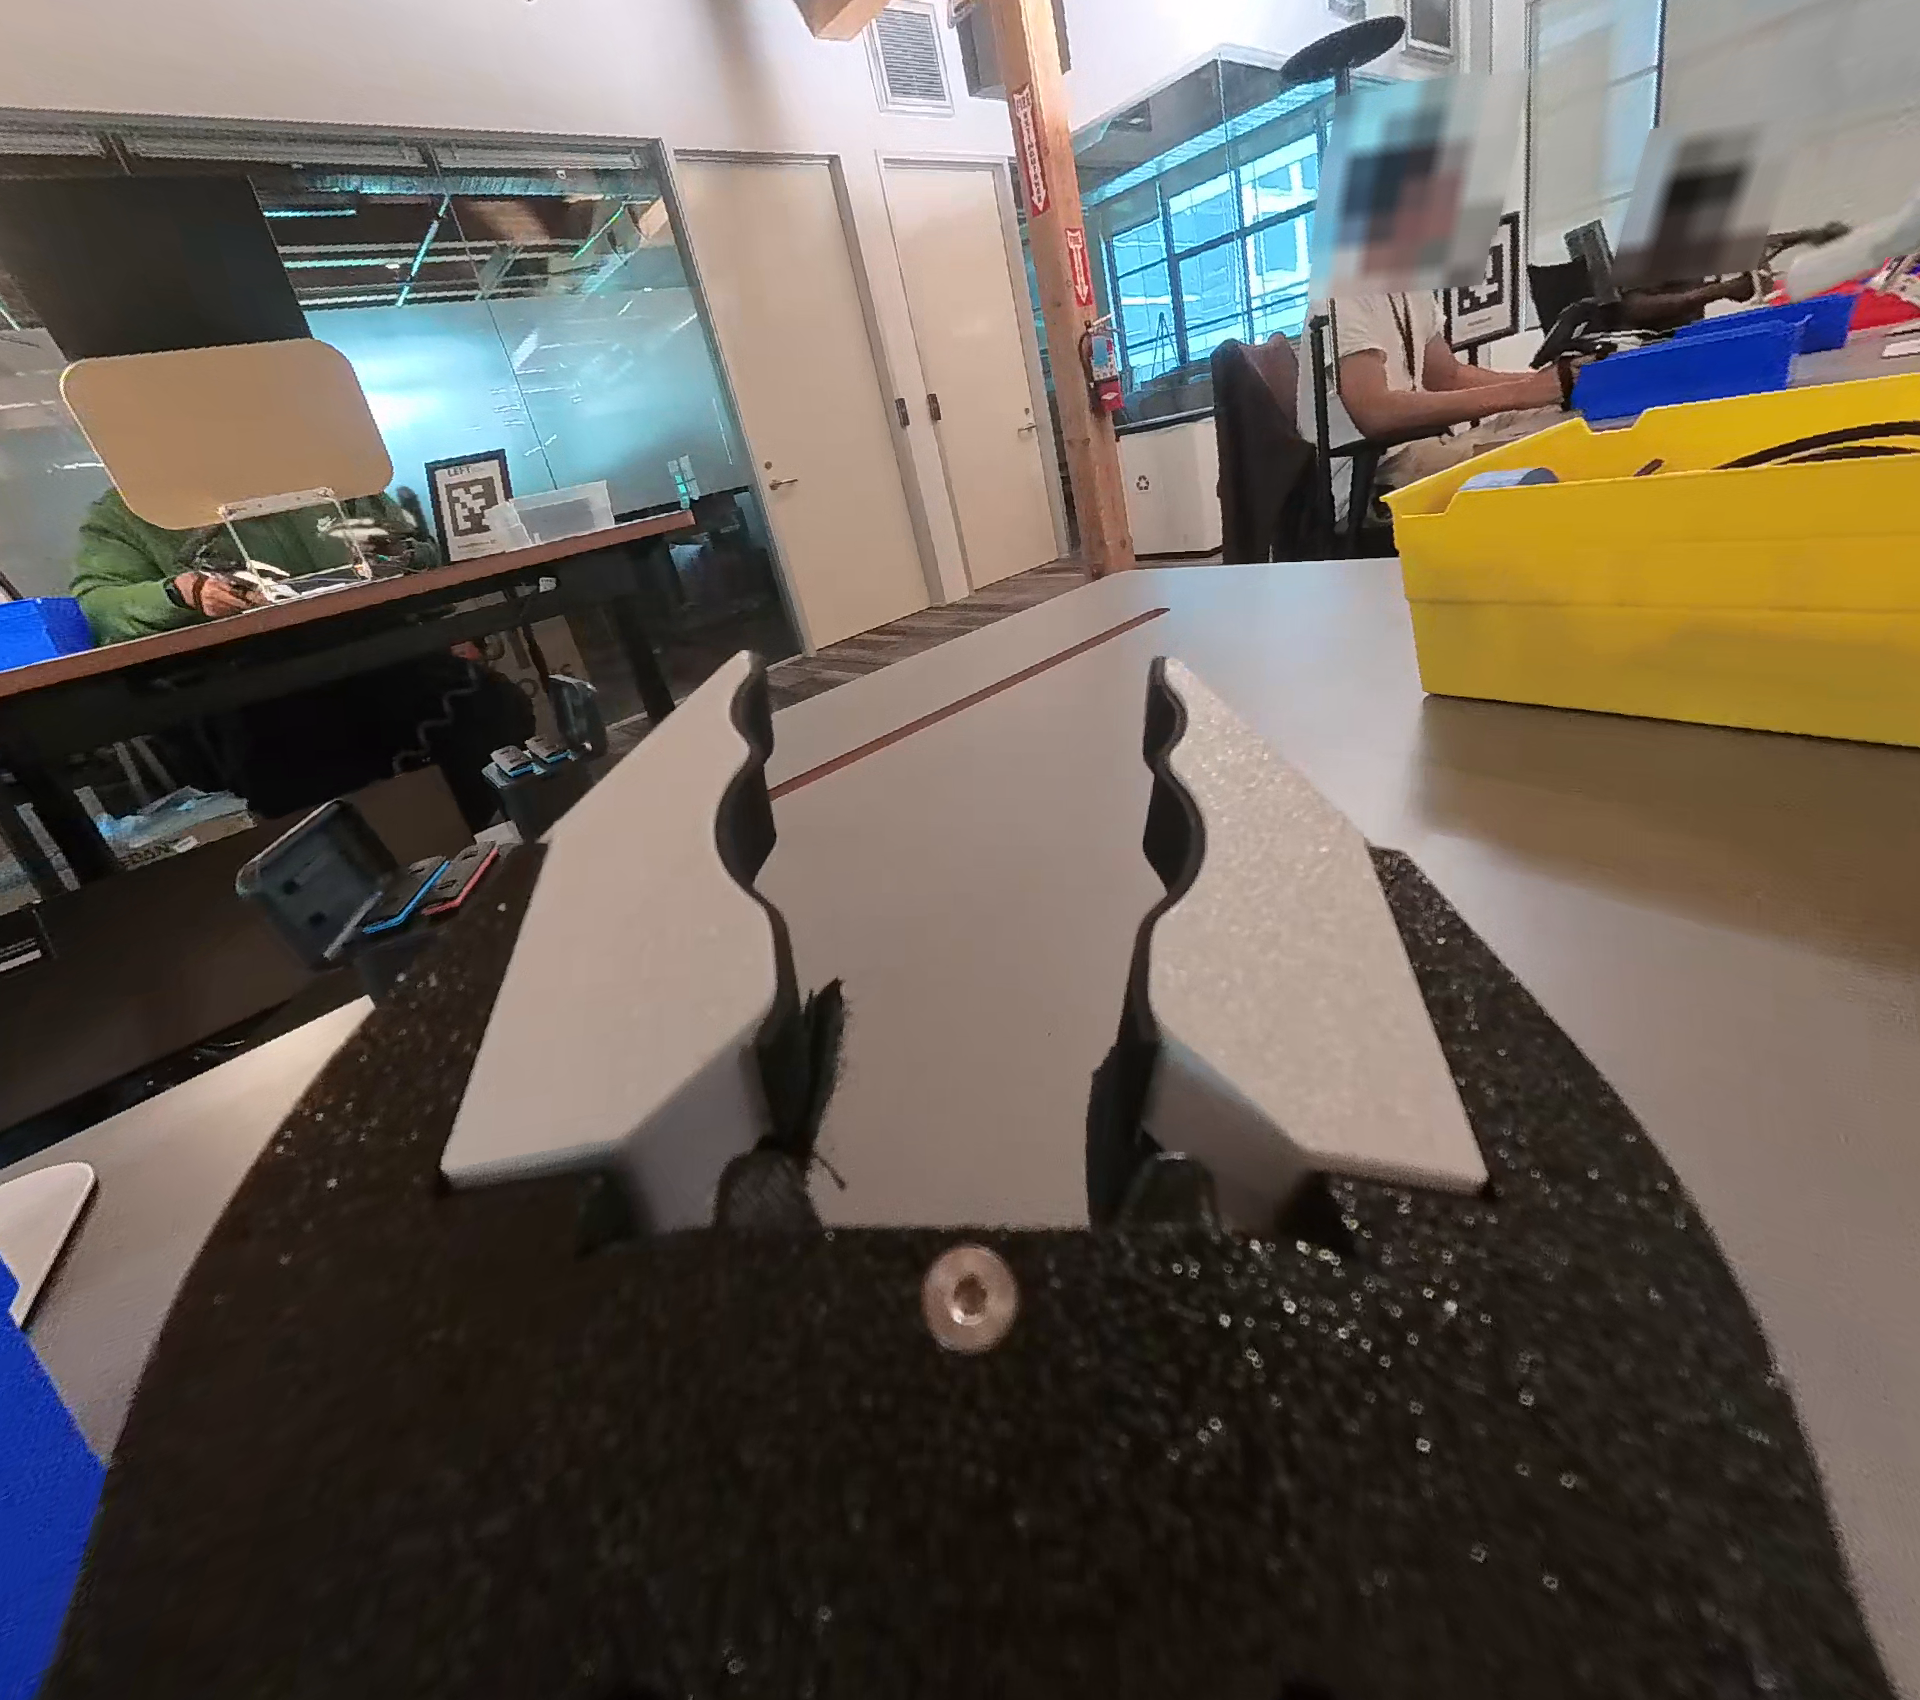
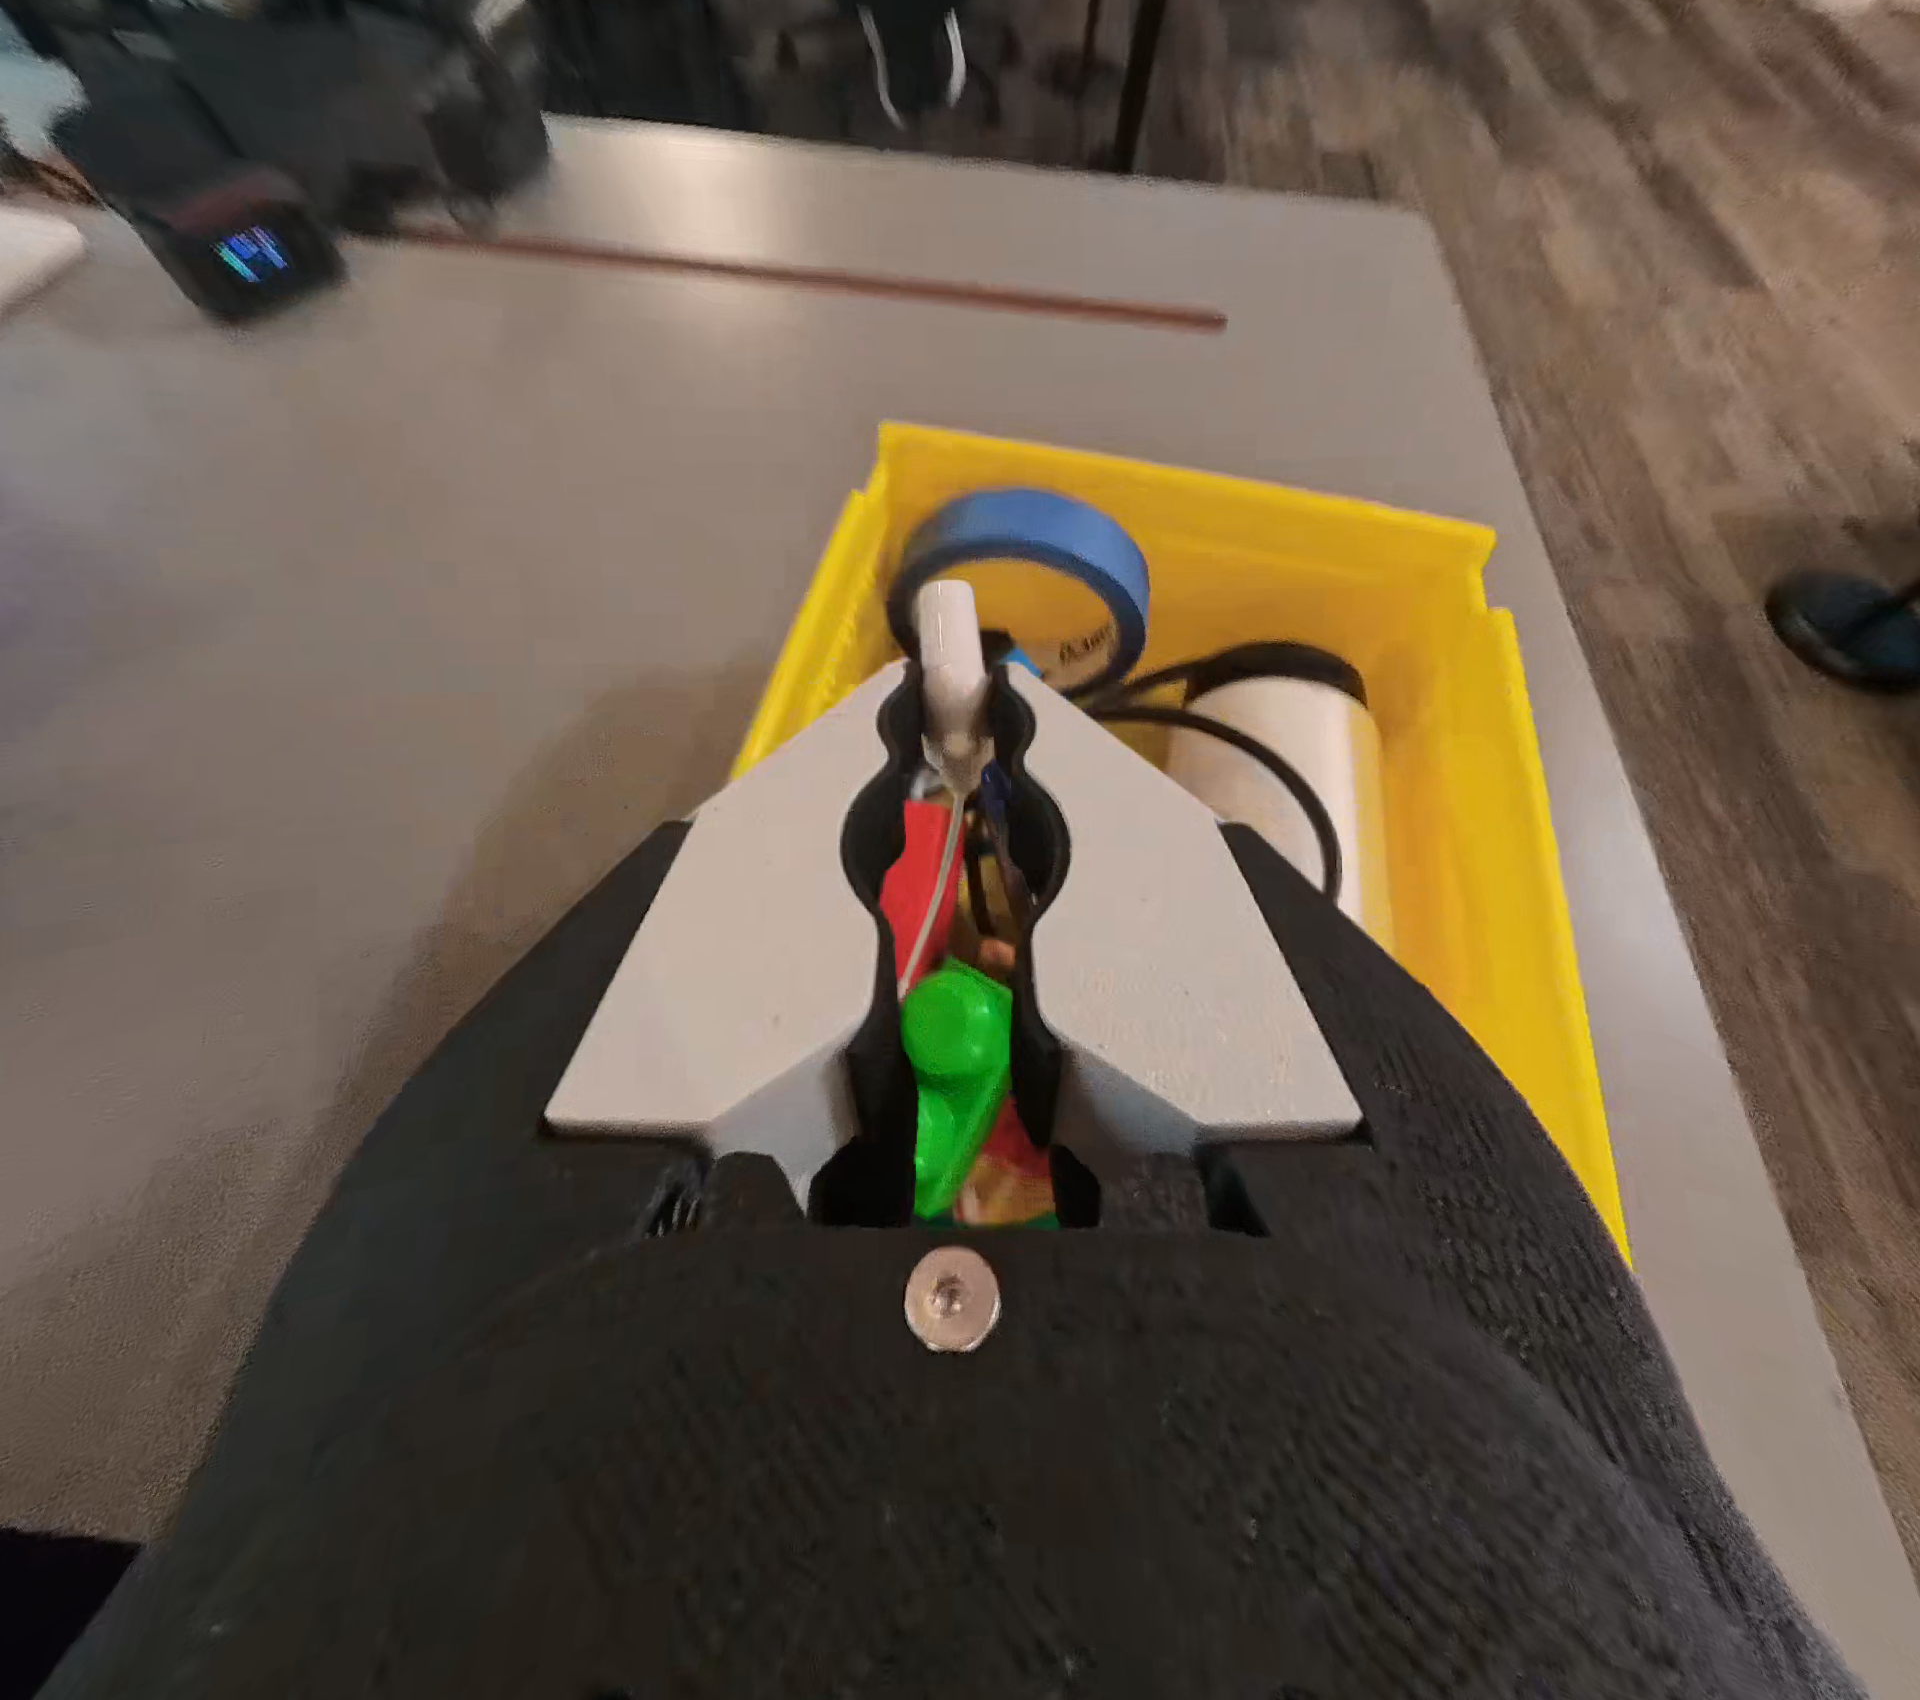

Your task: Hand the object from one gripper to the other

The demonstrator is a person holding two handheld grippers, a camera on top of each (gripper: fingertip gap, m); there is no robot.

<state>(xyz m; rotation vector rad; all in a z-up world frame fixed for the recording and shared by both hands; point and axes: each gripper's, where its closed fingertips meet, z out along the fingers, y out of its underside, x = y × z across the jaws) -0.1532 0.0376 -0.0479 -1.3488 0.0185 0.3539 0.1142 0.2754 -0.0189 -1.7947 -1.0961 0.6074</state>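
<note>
Over the yellow plastic bin [image 2: 1455, 819] at the table's [image 2: 416, 611] edge, the right claw [image 2: 954, 694] is pinched shut on a small white plastic piece [image 2: 948, 663] with a thin white wire trailing back between its grey fingers. That piece sticks up past the fingertips, just in front of a blue roll of tape [image 2: 1039, 549] standing in the bin; a white cylinder [image 2: 1278, 767], a black cable [image 2: 1299, 715] and a bright green plastic toy [image 2: 956, 1058] also lie inside. Off to the side, the left claw [image 1: 961, 684] sits low over bare tabletop, spread wide and empty, well apart from the object.

My worry is the grip: only the tips hold the piece, and it looks smooth and tapered, so a tilt or bump during the pass could let it slide out. The trailing wire might also catch on the clutter in the bin as it lifts, tugging the piece loose. If the left claw closes on the wire instead of the body, the handover would be flimsy.
</note>
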